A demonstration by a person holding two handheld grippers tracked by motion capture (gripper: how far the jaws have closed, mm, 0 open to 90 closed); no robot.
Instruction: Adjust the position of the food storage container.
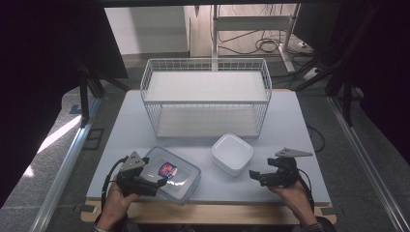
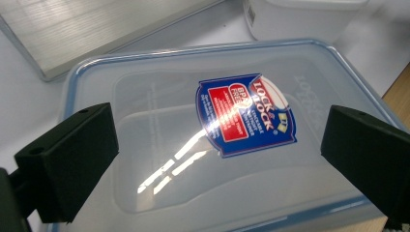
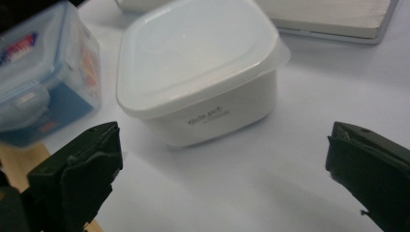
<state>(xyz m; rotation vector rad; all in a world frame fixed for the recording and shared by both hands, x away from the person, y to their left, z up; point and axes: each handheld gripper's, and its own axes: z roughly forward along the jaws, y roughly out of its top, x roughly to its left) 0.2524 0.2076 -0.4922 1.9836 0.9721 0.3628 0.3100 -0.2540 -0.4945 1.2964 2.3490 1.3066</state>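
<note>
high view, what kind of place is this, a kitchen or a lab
Probably a lab or test room, not a kitchen: the white table sits between dark curtains, loose cables lie on the floor behind, and a person's hands hold camera-fitted grippers.

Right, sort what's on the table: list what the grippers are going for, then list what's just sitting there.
In the job:
- clear box with blue-edged lid, under the open left gripper
- white tub with lid, ahead of the open right gripper

Just sitting there:
- white wire rack, at the back of the table
</note>
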